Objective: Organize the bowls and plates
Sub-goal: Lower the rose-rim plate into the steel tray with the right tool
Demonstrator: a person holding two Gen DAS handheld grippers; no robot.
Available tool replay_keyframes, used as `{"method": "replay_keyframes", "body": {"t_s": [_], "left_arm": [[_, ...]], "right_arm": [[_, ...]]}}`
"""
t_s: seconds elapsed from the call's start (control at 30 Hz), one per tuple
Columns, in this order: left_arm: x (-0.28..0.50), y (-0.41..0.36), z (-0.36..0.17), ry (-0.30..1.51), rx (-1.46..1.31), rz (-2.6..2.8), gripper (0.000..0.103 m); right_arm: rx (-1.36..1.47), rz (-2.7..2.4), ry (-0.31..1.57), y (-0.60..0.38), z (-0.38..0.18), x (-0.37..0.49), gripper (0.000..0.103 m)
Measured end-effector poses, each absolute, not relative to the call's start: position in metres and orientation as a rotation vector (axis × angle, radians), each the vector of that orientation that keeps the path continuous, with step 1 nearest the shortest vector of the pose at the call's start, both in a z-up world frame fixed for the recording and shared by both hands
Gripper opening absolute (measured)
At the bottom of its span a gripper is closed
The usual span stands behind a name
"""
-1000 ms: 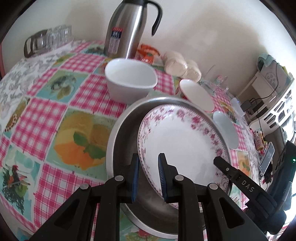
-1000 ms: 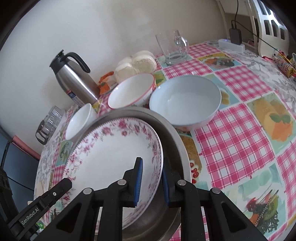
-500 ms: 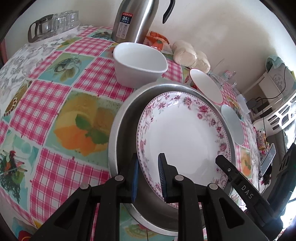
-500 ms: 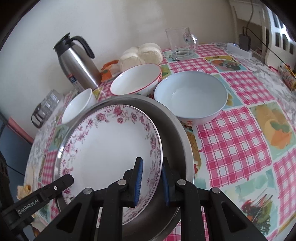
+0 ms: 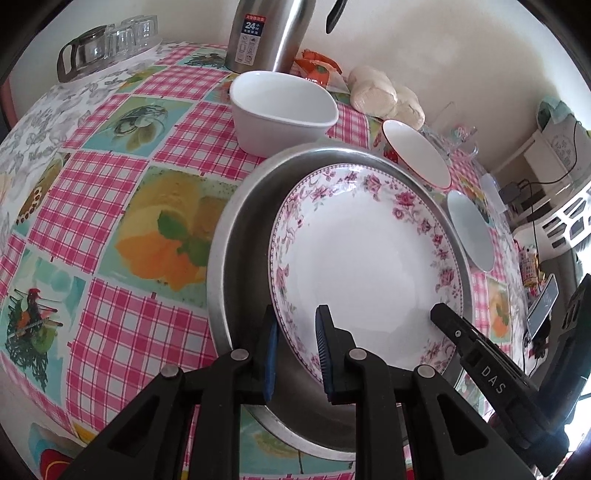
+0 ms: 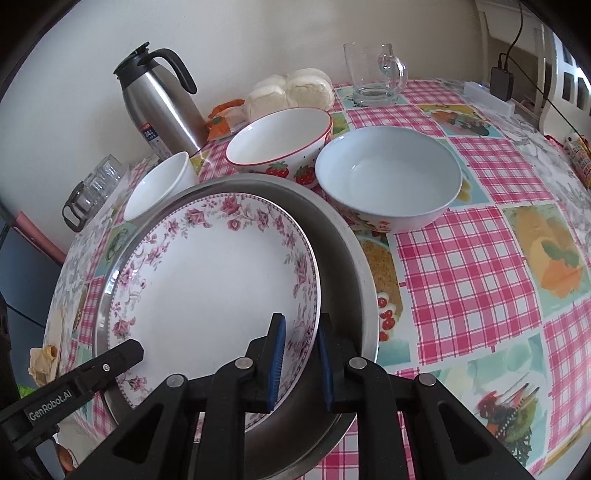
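Floral-rimmed plate (image 5: 364, 254) (image 6: 218, 280) sitting tilted inside a big steel pan (image 5: 236, 236) (image 6: 347, 258), leaning toward one side of it, pinched on 2 opposite edges. Left gripper (image 5: 295, 350) clamped narrow on the near rim, 1 of its blue-padded fingers (image 5: 325, 347) on top of the plate and the other under it. Right gripper (image 6: 301, 354) same deal on the other edge, fingers (image 6: 277, 350) narrow with the rim between them. Just behind the pan, a plain white bowl (image 5: 282, 110) (image 6: 160, 188), then a strawberry-print bowl (image 6: 280, 142) (image 5: 417, 157) and a wide pale blue bowl (image 6: 388, 181) (image 5: 471, 229) close beside each other. Further back by the wall, a steel thermos jug (image 6: 159, 99) (image 5: 266, 33), some bagged white buns (image 6: 291, 92) (image 5: 384, 98) and a glass mug (image 6: 375, 75). All on a tabletop with a pink checked cloth (image 5: 92, 206) (image 6: 480, 258).
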State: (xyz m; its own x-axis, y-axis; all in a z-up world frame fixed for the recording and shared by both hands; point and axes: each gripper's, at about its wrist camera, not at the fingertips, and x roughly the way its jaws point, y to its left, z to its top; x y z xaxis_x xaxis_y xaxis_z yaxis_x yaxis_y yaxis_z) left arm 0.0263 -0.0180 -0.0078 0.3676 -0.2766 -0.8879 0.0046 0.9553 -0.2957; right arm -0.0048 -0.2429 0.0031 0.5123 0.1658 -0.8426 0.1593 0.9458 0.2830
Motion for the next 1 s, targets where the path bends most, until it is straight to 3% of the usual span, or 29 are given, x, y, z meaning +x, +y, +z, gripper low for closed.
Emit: {"method": "replay_keyframes", "body": {"t_s": [0.57, 1.0], "left_arm": [[0.026, -0.012, -0.005, 1.199, -0.311, -0.187, 0.021], [0.023, -0.014, 0.016, 1.095, -0.213, -0.133, 0.023]], "right_arm": [[0.29, 0.058, 1.085, -0.237, 0.005, -0.007, 0.018], [0.283, 0.047, 1.057, -0.24, 0.013, -0.01, 0.021]]}}
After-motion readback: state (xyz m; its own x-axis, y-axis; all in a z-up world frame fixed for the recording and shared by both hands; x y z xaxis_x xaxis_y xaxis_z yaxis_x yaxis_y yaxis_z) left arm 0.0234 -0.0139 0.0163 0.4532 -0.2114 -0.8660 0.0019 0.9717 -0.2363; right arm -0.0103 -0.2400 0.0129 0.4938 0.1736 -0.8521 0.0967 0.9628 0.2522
